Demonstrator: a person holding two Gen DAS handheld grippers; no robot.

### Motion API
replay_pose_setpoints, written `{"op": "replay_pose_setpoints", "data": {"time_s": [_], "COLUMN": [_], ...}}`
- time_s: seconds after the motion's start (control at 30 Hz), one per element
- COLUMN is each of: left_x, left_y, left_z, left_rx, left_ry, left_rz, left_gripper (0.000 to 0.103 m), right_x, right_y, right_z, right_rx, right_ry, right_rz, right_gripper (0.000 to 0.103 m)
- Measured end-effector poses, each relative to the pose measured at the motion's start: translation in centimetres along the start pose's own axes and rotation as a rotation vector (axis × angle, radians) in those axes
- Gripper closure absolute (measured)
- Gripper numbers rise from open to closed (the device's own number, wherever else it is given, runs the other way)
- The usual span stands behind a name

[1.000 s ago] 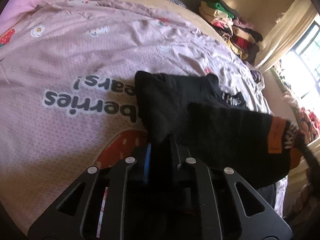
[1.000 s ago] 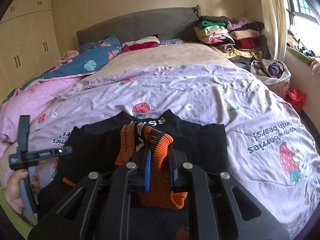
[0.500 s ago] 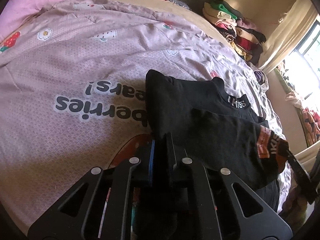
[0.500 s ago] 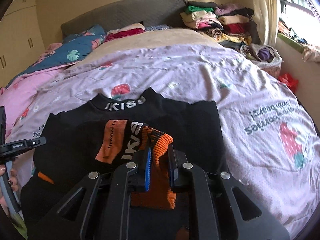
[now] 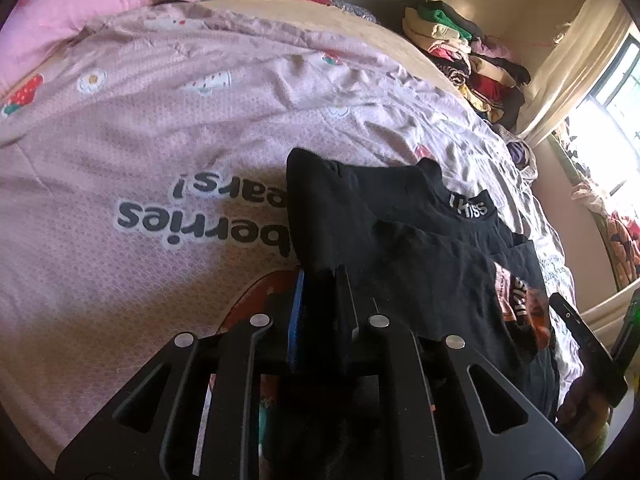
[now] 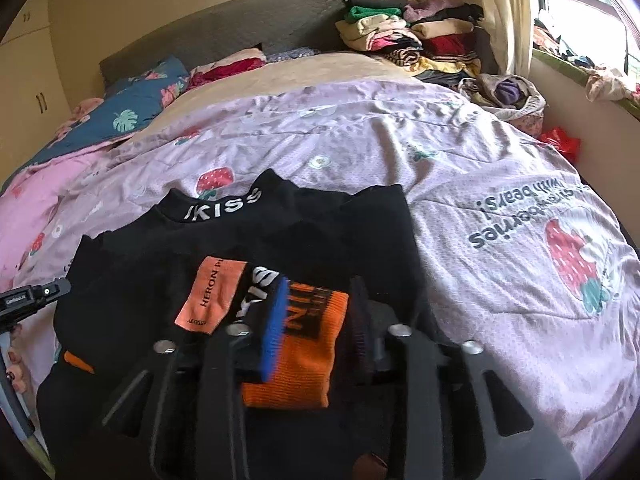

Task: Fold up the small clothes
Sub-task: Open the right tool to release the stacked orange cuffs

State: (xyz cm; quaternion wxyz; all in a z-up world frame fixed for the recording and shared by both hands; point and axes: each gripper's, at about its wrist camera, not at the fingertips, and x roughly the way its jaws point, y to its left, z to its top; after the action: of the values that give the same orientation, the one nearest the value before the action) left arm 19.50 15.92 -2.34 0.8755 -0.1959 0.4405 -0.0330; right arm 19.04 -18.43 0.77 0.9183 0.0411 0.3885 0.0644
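black knit top with orange cuffs (image 6: 280,240) lying on pink strawberry-print bedspread (image 6: 460,184) | left gripper (image 5: 320,280) pinching its black edge | right gripper (image 6: 316,300) jaws apart around orange cuff | soft, light, floppy, so grab hems/corners

My left gripper (image 5: 320,292) is closed on the near edge of a black top (image 5: 384,232), the dark cloth pinched between my blue-padded finger (image 5: 297,312) and the black one beside it. The top lies flat ahead of my fingers on a pink bedspread (image 5: 160,128), with its white-lettered collar (image 5: 469,205) ahead and to the right. An orange cuff (image 5: 524,312) lies on the cloth to the right of my fingers. Farther right, part of the other gripper (image 5: 584,348) shows. Far ahead and right, a pile of folded clothes (image 5: 468,56) sits.
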Motion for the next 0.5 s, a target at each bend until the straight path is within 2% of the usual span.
{"op": "replay_pose_setpoints", "data": {"time_s": [0.07,0.23,0.3,0.5], "left_x": [-0.6,-1.9,-2.1,-1.8], "left_y": [-0.4,-2.2,-2.9,-5.1], "left_z": [0.2,0.4,0.2,-0.8], "left_rx": [0.013,0.067,0.083,0.141], "left_ry": [-0.016,-0.046,-0.044,-0.019], "left_rz": [0.003,-0.009,-0.021,-0.047], "left_gripper": [0.093,0.077,0.066,0.049], "right_x": [-0.5,-1.0,-1.1,-1.8], "right_y": [-0.1,0.6,1.2,2.9], "right_z": [-0.1,-0.5,-0.7,-1.0], "right_rx": [0.004,-0.017,-0.033,-0.088], "right_ry": [-0.014,-0.011,-0.008,-0.019], "right_rz": [0.002,0.026,0.04,0.062], "right_gripper": [0.066,0.061,0.059,0.046]}}
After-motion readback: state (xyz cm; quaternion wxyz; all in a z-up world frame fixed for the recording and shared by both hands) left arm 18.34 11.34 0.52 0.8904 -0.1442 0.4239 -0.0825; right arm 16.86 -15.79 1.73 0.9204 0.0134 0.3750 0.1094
